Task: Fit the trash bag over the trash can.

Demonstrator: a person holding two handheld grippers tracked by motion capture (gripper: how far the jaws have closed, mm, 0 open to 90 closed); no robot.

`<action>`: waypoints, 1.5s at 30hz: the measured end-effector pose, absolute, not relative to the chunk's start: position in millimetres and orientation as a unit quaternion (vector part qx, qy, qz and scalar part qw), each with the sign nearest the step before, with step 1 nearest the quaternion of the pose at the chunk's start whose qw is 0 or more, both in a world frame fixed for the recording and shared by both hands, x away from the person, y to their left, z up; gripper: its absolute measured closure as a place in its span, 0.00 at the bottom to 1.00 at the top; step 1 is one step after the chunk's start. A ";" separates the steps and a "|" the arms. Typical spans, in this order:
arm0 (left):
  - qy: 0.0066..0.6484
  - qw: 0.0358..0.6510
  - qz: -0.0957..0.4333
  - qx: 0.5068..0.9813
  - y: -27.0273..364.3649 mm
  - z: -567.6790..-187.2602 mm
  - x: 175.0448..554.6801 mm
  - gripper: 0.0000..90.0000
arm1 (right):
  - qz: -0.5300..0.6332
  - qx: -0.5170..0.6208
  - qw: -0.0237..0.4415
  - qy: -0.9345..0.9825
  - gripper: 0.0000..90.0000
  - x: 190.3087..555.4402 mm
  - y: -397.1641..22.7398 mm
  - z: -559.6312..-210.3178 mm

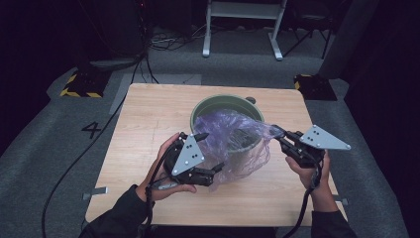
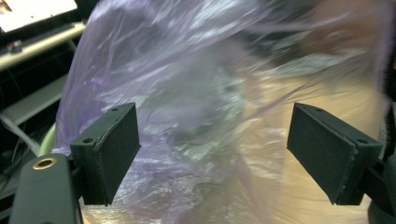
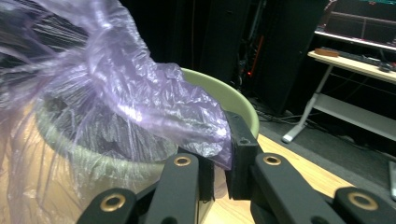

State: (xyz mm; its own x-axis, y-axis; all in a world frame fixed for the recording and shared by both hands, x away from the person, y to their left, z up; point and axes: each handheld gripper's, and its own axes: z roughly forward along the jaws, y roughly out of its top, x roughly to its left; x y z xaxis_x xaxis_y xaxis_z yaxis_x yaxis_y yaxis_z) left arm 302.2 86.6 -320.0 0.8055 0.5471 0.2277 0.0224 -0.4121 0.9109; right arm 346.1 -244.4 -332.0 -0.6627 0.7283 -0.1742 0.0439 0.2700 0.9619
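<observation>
Over the green bin (image 1: 225, 106), right tool (image 1: 277, 133) pinches the purple bag (image 1: 230, 141); left tool (image 1: 210, 153), agape, should regrip its rim.

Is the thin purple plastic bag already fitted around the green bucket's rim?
Not fully. The purple plastic bag drapes loosely over the green bucket; the far rim is bare.

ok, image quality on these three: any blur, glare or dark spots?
High view: room dark beyond the table, centre lit, slightly soft. Left gripper view: purple bag smeared by blur up top, pads sharp. Right gripper view: bag shows bright glints, bucket rim fairly crisp, background dim.
</observation>
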 end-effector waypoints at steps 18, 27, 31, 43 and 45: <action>0.205 0.523 0.252 0.788 139.4 -330.6 346.6 0.90 | 0.525 0.291 0.309 0.738 0.95 364.8 -248.3 -334.8; 0.247 0.542 0.235 0.768 159.5 -345.3 375.2 0.89 | 0.499 0.326 0.296 0.746 0.95 381.6 -259.9 -347.8; 0.247 0.534 0.250 0.769 161.3 -351.0 382.1 0.93 | 0.491 0.333 0.290 0.750 0.95 384.9 -264.8 -355.6; 0.231 0.544 0.256 0.765 159.2 -354.2 389.5 0.99 | 0.490 0.289 0.318 0.759 0.39 369.8 -264.9 -355.0; 0.232 0.543 0.256 0.766 159.6 -353.5 389.4 0.99 | 0.496 0.277 0.331 0.753 0.34 363.0 -264.5 -349.5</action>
State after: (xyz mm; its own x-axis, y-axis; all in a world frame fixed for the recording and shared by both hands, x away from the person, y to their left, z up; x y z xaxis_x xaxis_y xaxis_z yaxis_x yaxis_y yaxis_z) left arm 389.4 159.6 -353.5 0.7617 0.6326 0.1400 0.0775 -0.3035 0.9497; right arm 363.0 -264.5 -349.5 -0.6269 0.7464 -0.2232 0.0894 0.3535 0.9311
